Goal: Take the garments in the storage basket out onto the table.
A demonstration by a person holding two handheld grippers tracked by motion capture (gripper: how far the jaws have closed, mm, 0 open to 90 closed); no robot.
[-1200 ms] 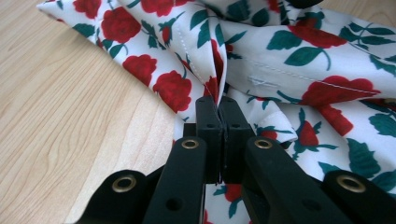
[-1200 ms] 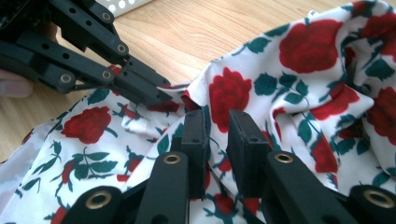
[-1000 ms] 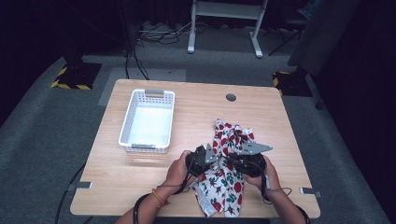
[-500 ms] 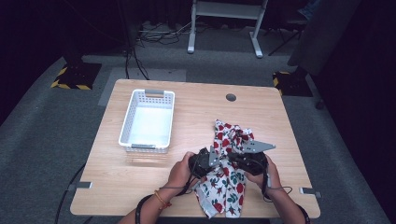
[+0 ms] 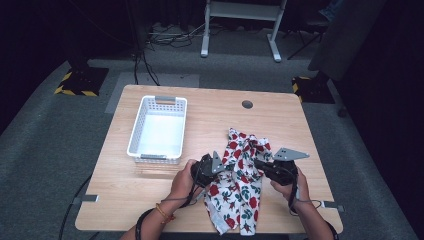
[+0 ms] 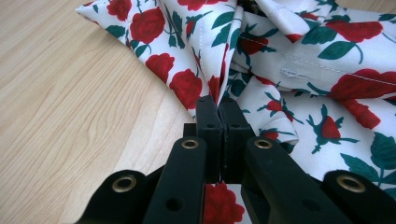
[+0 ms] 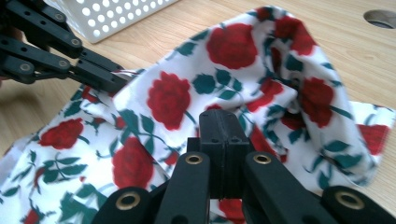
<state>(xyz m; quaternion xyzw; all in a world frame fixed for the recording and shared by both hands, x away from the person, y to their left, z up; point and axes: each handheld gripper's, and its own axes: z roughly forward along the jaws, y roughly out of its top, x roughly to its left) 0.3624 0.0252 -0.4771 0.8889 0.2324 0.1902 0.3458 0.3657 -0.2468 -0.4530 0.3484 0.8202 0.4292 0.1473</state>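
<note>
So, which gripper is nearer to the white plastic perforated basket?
Left. The left gripper pinches the rose-print cloth just right of the basket; the right gripper is beyond.

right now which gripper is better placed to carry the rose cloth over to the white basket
Left, probably. The left gripper is shut on the rose cloth at its edge nearest the white basket. The right gripper pinches the cloth on the side farther from the basket.
</note>
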